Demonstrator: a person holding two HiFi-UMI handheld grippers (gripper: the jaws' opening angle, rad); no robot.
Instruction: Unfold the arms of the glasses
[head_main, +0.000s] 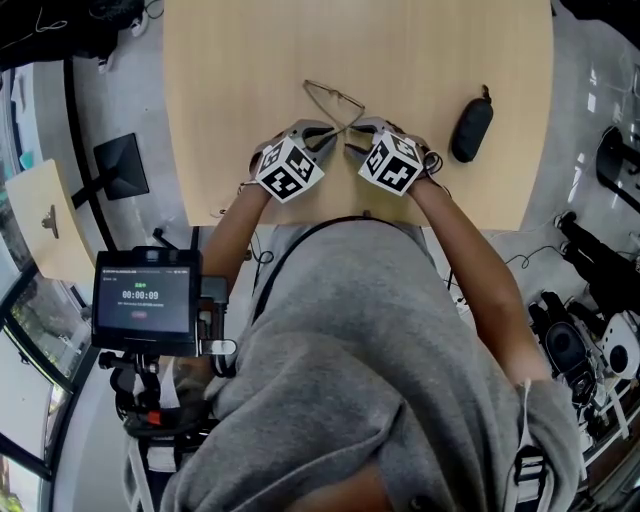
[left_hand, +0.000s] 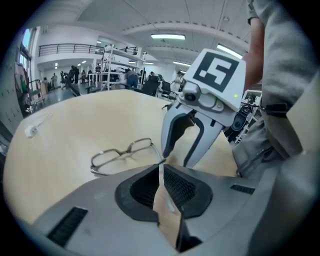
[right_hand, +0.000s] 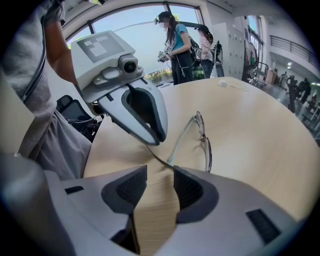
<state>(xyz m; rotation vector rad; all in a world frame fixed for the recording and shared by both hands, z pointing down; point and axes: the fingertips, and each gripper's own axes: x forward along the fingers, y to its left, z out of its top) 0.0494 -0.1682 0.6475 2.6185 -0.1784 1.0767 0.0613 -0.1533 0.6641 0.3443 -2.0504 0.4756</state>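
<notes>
Thin wire-framed glasses (head_main: 333, 98) lie on the light wooden table (head_main: 230, 100), lenses away from me, both arms swung toward me and crossing near the grippers. My left gripper (head_main: 322, 140) is shut on the end of one arm; in the left gripper view that arm runs from the frame (left_hand: 122, 155) into the narrow slit of the left gripper (left_hand: 161, 170). My right gripper (head_main: 354, 142) stands open just beside it. In the right gripper view the glasses (right_hand: 202, 140) lie ahead, and the arms' crossing sits at the tip of the right gripper (right_hand: 160, 172), with bare table between its pads.
A black oval case (head_main: 471, 128) lies on the table to the right of my right hand. A small white object (left_hand: 32, 131) rests near the far rim. A timer screen (head_main: 142, 300) is mounted off the table at my left. Two people (right_hand: 177, 45) stand beyond the table.
</notes>
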